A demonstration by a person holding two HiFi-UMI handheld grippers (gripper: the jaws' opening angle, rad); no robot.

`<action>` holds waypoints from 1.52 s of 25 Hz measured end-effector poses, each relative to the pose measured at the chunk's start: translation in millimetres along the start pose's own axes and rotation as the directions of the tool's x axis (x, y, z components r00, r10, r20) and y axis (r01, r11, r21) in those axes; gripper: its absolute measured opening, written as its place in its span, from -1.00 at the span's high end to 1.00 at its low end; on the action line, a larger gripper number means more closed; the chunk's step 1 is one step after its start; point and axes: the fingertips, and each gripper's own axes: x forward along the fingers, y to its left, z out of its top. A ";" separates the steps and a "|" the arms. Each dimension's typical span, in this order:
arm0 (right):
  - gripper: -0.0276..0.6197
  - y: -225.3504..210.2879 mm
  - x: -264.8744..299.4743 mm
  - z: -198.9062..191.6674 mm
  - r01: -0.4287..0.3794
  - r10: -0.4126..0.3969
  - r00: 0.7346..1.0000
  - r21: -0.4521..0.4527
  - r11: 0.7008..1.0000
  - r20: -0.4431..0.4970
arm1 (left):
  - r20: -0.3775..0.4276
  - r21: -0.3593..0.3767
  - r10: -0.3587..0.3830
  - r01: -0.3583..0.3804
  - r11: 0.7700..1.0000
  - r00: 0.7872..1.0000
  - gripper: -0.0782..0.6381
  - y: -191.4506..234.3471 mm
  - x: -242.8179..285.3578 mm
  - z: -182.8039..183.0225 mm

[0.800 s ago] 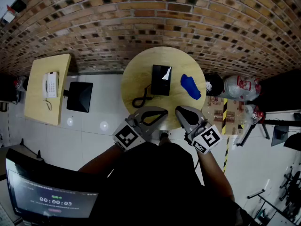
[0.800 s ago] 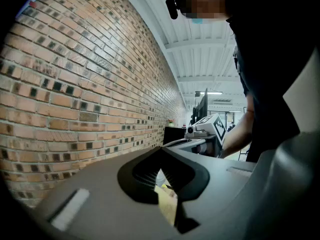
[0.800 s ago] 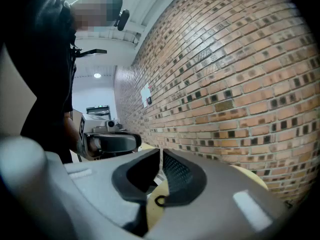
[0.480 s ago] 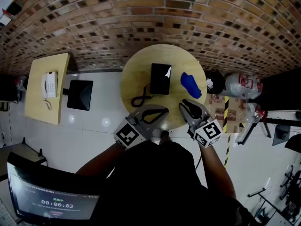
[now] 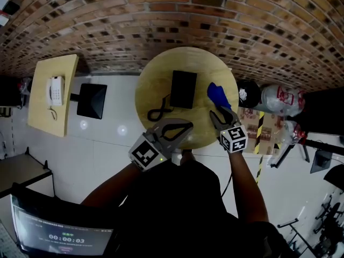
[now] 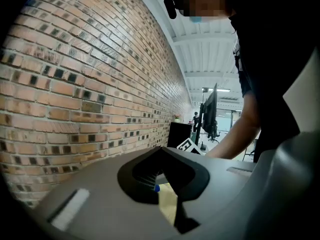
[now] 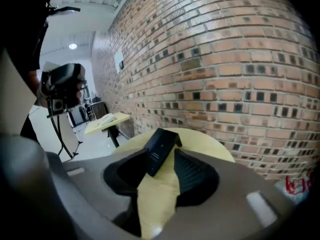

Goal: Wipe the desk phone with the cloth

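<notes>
The black desk phone lies flat in the middle of the round wooden table, and its coiled cord loops off to the left. To the right of the phone lies the crumpled blue cloth. My right gripper is just short of the cloth's near edge, open and empty. In the right gripper view the phone shows beyond the spread jaws of that gripper. At the table's near edge my left gripper has its tips together and holds nothing.
A brick wall runs behind the table. On the left a rectangular side table carries a white phone, beside a black box. Bags and cartons crowd the floor on the right. A monitor sits at the lower left.
My right gripper has moved forward and slightly right, up to the blue cloth. The left gripper has hardly shifted. The white patch on the phone no longer shows.
</notes>
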 end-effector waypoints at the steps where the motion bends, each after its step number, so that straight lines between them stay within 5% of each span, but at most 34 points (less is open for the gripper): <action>1: 0.42 -10.6 6.4 -10.6 0.009 -0.009 0.999 0.001 1.000 -0.031 | -0.003 0.003 0.003 -0.003 1.000 1.000 0.76 1.9 3.0 -1.0; 4: 0.24 -39.8 25.5 -37.2 0.028 -0.026 0.994 0.016 0.999 -0.108 | -0.013 -0.001 0.016 -0.016 1.000 1.000 0.76 6.9 10.7 -5.0; 23: 0.28 -119.8 114.8 -117.2 0.058 -0.024 0.923 0.077 0.995 -0.384 | -0.067 -0.066 0.126 -0.131 0.989 0.990 0.76 30.4 8.3 -37.6; 31: 0.63 -120.6 122.3 -114.0 0.049 -0.013 0.935 0.092 0.995 -0.353 | -0.079 -0.069 0.166 -0.171 0.983 0.983 0.76 33.9 -2.0 -45.2; 38: 0.63 -72.4 135.1 -33.1 -0.080 0.079 0.972 0.006 0.997 -0.223 | -0.041 -0.057 0.204 -0.206 0.977 0.978 0.76 41.0 -20.4 -29.1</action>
